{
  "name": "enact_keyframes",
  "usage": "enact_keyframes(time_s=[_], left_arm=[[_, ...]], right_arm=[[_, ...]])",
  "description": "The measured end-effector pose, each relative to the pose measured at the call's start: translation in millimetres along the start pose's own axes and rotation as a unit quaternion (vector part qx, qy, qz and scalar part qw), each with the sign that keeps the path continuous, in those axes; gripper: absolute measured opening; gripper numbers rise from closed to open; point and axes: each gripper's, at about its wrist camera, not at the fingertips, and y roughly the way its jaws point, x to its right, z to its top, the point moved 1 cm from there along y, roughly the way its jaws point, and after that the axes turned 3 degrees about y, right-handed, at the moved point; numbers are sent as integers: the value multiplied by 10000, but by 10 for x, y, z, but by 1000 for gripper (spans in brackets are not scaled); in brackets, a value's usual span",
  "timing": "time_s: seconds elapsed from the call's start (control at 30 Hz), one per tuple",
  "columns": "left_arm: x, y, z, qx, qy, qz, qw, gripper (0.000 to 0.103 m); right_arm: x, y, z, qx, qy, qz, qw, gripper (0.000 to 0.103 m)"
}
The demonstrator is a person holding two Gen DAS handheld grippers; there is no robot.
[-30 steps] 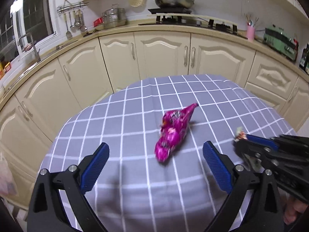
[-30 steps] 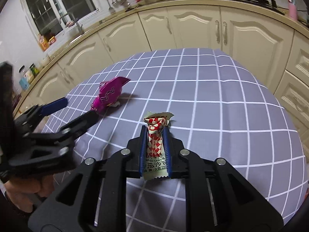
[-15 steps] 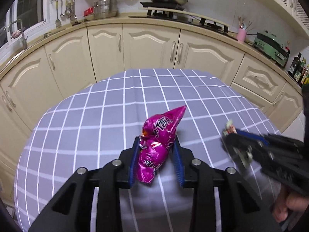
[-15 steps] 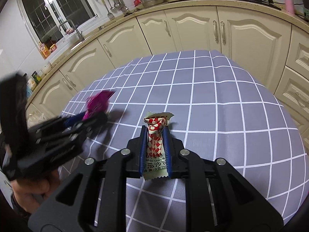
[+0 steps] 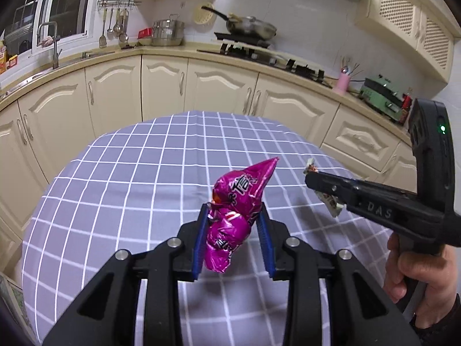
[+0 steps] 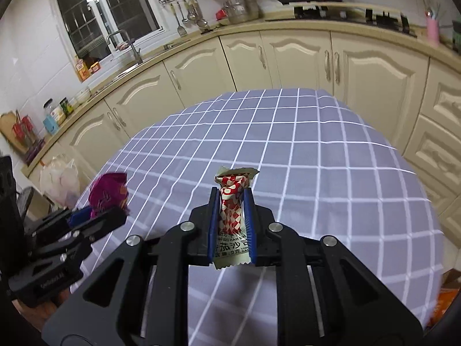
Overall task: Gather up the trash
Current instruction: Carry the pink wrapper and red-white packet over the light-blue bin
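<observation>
Checked tablecloth (image 5: 121, 178) | left gripper (image 5: 233, 239) — magenta wrapper (image 5: 233, 210) | right gripper (image 6: 232, 219) — red-white wrapper (image 6: 232, 204)

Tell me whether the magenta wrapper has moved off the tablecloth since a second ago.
Yes. The magenta wrapper, which lay on the checked tablecloth, is now lifted clear of it, pinched by the left gripper, whose fingers have just closed.
</observation>
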Motion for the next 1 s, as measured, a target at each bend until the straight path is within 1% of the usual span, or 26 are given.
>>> enact_keyframes(time_s=[0.1,0.3,0.53,0.67,0.8,0.87,0.93,1.0], left_arm=[[141,-141,-57,77,33,-128,9999,31],[507,-354,-162,192,151,-370,9990,31],[1027,-573,-194,342,319,-715,9963,31],[1419,-623,-193,386,593,-970,9928,31],[1831,-592,-273,290,843,-1289,9876,31],[2099,-533,-362,160,1023,-1497,9833,31],[2313,-477,-465,50,1186,-1643,9792,31],[2581,-372,-583,-142,1352,-1840,9735,31]], right_arm=[[-3,-224,-97,84,-79,-178,9998,17],[100,-683,-288,287,-68,-399,9988,17],[384,-1299,-491,618,298,-487,9965,17],[689,-1618,-606,785,552,-688,9930,17],[1109,-1923,-815,862,934,-1010,9867,17],[1329,-2044,-941,860,1135,-1196,9826,17],[1645,-2181,-1122,833,1467,-1389,9758,17],[1908,-2276,-1295,795,1725,-1589,9689,17]])
